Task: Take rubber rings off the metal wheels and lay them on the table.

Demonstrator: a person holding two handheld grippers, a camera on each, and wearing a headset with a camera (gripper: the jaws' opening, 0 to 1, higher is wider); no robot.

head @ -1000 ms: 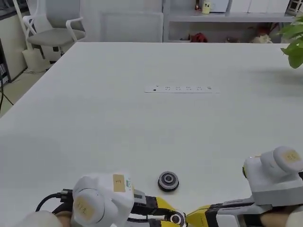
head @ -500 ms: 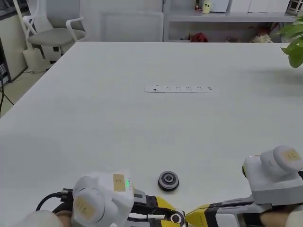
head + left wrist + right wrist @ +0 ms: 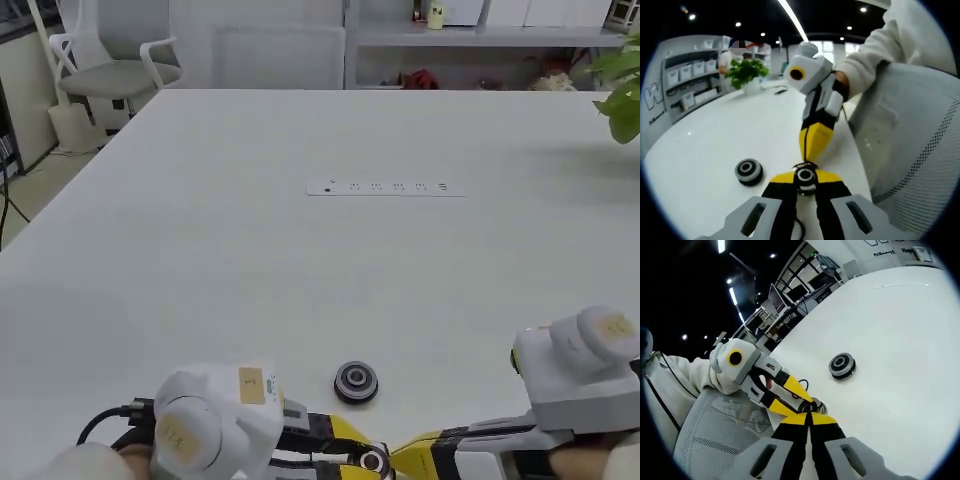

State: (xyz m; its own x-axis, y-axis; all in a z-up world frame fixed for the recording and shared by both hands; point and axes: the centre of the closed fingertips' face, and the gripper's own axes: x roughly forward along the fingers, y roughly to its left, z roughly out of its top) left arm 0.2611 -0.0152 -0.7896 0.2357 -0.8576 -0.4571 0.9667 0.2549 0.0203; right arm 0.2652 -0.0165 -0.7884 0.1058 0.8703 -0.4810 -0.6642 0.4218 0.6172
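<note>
The left gripper (image 3: 805,178) has its two yellow-tipped jaws closed on a small silver metal wheel (image 3: 805,175), holding it from both sides just over the near edge of the white worktop (image 3: 300,260). The right gripper (image 3: 810,416) meets it from the opposite side. Its jaws are pressed together and the tips touch the rim of the same wheel; I cannot tell if they pinch the rubber ring. A second round metal wheel with a black rubber ring (image 3: 355,382) lies flat on the worktop, near the jaws. A white power strip (image 3: 385,188) lies in the middle of the worktop.
</note>
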